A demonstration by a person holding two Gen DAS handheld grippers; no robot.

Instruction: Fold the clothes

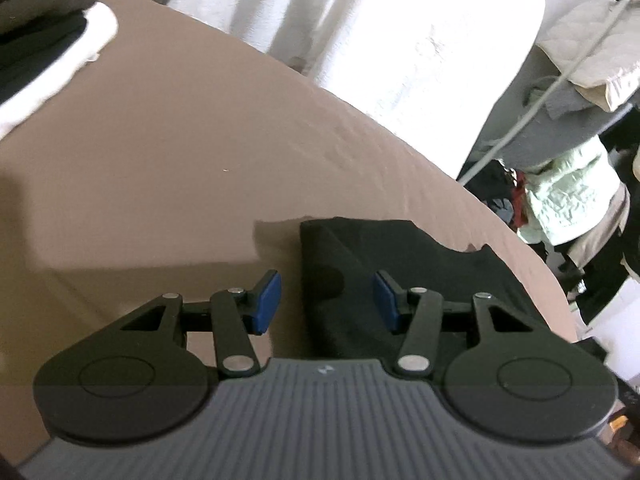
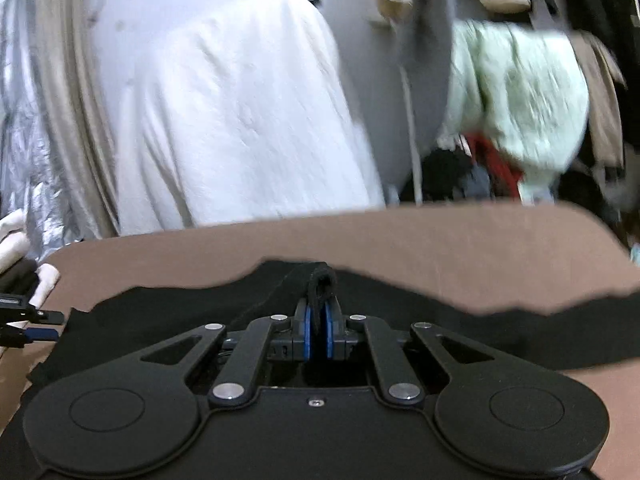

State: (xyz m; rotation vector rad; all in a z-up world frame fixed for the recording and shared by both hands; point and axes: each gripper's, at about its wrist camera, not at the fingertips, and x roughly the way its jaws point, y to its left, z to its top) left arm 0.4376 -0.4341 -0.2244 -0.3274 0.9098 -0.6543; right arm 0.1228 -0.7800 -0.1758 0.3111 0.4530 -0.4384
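Observation:
A black garment lies on the brown table. My left gripper is open just above the garment's left edge, one blue pad over the table and one over the cloth, nothing between them. In the right wrist view the same black garment spreads across the brown table. My right gripper is shut on a pinched fold of the black cloth, which sticks up between the blue pads. The left gripper's fingertips show at the far left edge of that view.
A stack of folded clothes, dark and white, sits at the table's far left corner. White sheeting hangs behind the table. A pale green garment and other piled clothes lie beyond the right edge. A pole leans there.

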